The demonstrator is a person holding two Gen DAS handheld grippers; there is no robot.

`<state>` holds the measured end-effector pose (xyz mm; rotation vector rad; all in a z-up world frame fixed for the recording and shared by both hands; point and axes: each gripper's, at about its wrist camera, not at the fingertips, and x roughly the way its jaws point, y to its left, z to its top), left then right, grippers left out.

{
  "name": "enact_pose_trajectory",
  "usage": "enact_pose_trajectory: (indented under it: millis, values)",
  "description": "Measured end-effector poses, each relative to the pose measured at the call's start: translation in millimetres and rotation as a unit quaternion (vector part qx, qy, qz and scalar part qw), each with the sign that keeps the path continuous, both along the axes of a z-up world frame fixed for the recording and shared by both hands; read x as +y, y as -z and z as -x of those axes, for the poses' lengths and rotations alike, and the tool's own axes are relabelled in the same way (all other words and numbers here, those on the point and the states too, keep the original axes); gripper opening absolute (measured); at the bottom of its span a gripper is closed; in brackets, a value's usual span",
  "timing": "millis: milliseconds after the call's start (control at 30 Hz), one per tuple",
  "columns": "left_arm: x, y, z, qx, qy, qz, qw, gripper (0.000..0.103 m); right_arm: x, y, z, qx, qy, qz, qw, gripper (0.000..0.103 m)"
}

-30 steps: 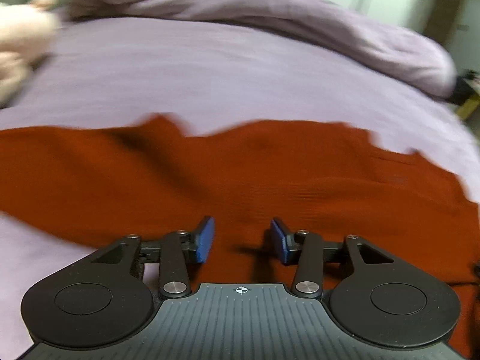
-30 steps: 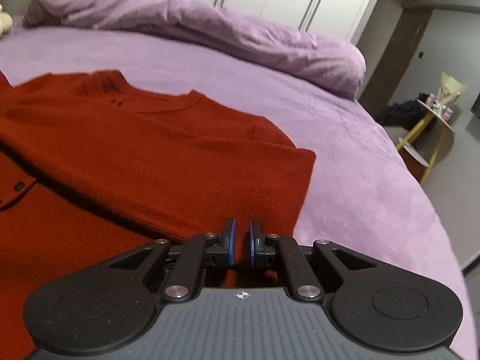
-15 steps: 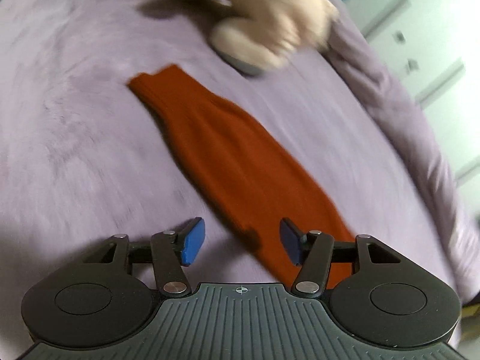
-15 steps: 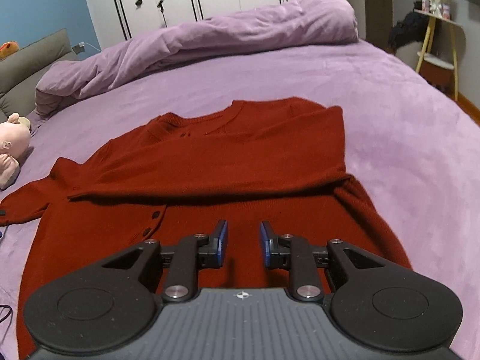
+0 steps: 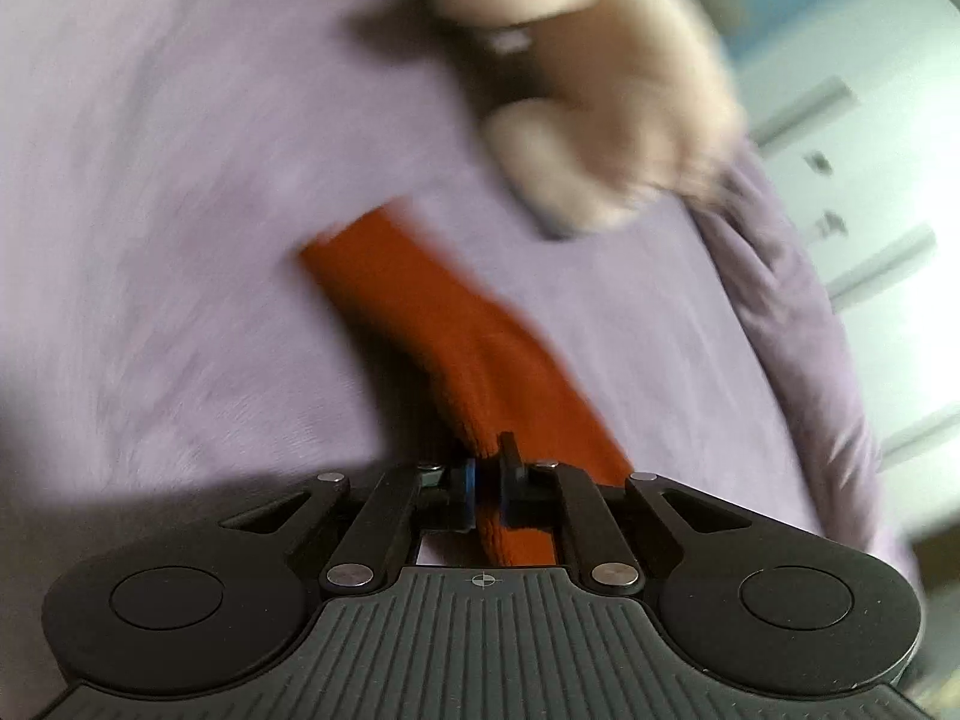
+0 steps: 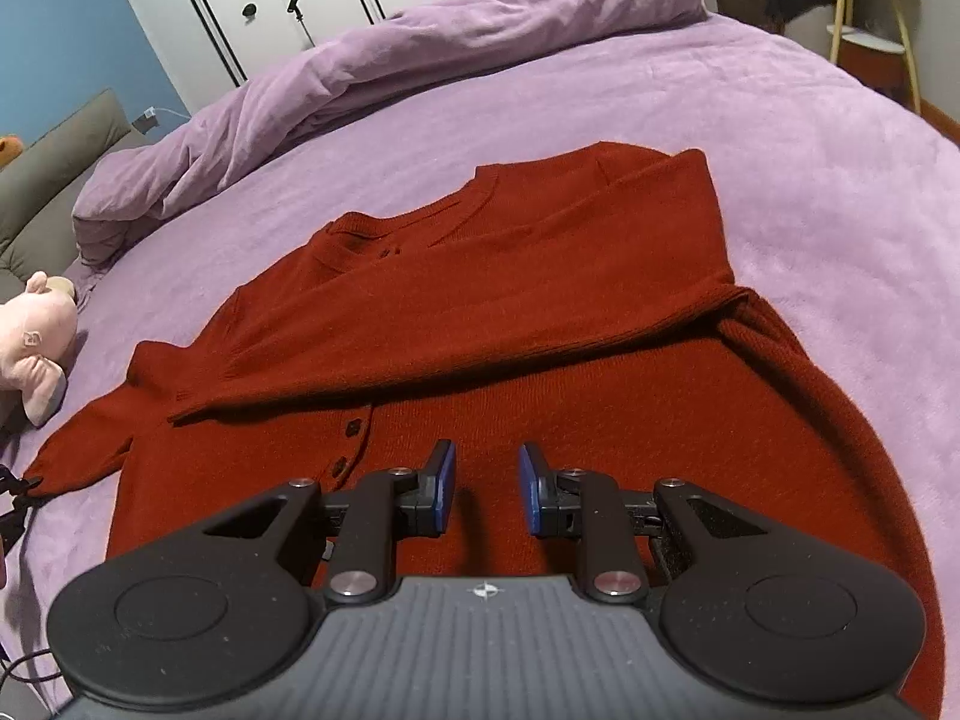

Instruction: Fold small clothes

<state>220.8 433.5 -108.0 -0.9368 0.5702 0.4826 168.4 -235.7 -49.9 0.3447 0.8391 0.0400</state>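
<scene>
Bed: wide mattress under a lilac plush cover (image 6: pixel 780 120), a rumpled lilac duvet (image 6: pixel 420 42) heaped along its far side.
Garment: rust-red knitted button-front cardigan (image 6: pixel 540 312) spread flat mid-bed, one sleeve folded across the chest, the other sleeve (image 5: pixel 432 324) stretched out sideways toward a pink soft toy (image 6: pixel 36 342).
Toy: lies on the cover just past the sleeve's cuff, blurred in the left wrist view.
Left gripper (image 5: pixel 487 489): jaws have just been closing; blue pads now pinched tight on the outstretched sleeve, knit bunched between them.
Right gripper (image 6: pixel 485 489): above the cardigan's lower front, fingers parted, nothing between them; jaws widened a moment ago.
</scene>
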Motion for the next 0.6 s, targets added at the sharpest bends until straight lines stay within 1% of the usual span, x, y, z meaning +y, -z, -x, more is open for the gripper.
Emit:
enact_pose_trajectory:
  millis: [67, 100, 167, 233, 267, 300, 333, 367, 400, 433, 467, 500, 533, 600]
  values:
    - [-29.3, -24.9, -9.7, -0.014, 0.05, -0.058, 0.997, 0.008, -0.6, -0.9, 2.3, -0.003, 0.001, -0.002, 1.0, 0.022]
    - [-50.7, -39.2, -15.7, -0.027, 0.082, -0.085, 0.9926, 0.008, -1.3, -1.8, 3.4, -0.004, 0.0, -0.005, 1.0, 0.022]
    - [-100.9, -65.1, -26.0, -0.049, 0.153, -0.132, 0.9781, 0.008, -3.4, -4.4, 5.9, -0.009, 0.002, -0.011, 1.0, 0.022]
    - [-164.7, -88.3, -32.2, -0.083, 0.23, -0.176, 0.9535, 0.008, -5.5, -8.5, 9.0, -0.018, 0.001, -0.02, 1.0, 0.022]
    - [-197.7, -96.0, -33.4, -0.099, 0.269, -0.187, 0.9396, 0.008, -6.3, -10.5, 10.6, -0.023, 0.0, -0.022, 0.999, 0.022]
    - [-235.2, -101.8, -33.8, -0.11, 0.312, -0.197, 0.923, 0.009, -7.6, -12.8, 12.1, -0.027, 0.0, -0.026, 0.999, 0.022]
    - [-263.2, -102.8, -33.8, -0.111, 0.336, -0.201, 0.9133, 0.011, -8.7, -14.7, 13.0, -0.03, 0.0, -0.029, 0.999, 0.022]
    - [-292.1, -100.0, -32.7, -0.11, 0.364, -0.199, 0.903, 0.015, -9.9, -16.6, 13.5, -0.031, 0.0, -0.033, 0.999, 0.022]
    - [-319.4, -93.1, -32.5, -0.105, 0.396, -0.196, 0.8907, 0.03, -11.0, -18.9, 14.0, -0.033, 0.0, -0.039, 0.999, 0.022]
    - [-340.4, -85.2, -30.8, -0.092, 0.421, -0.194, 0.8815, 0.038, -12.0, -21.1, 14.3, -0.036, -0.001, -0.044, 0.998, 0.022]
    - [-356.7, -75.6, -30.6, -0.069, 0.434, -0.194, 0.8772, 0.037, -13.2, -23.2, 14.7, -0.04, -0.003, -0.048, 0.998, 0.022]
    - [-367.3, -66.0, -29.6, -0.043, 0.437, -0.193, 0.8776, 0.036, -14.5, -25.6, 14.8, -0.045, -0.008, -0.053, 0.998, 0.022]
    - [-372.1, -56.6, -27.5, -0.02, 0.434, -0.189, 0.8805, 0.035, -15.0, -26.5, 14.2, -0.048, -0.015, -0.058, 0.997, 0.022]
    - [-370.8, -43.8, -17.6, 0.006, 0.418, -0.177, 0.8907, 0.036, -15.2, -23.9, 10.3, -0.046, -0.026, -0.062, 0.997, 0.023]
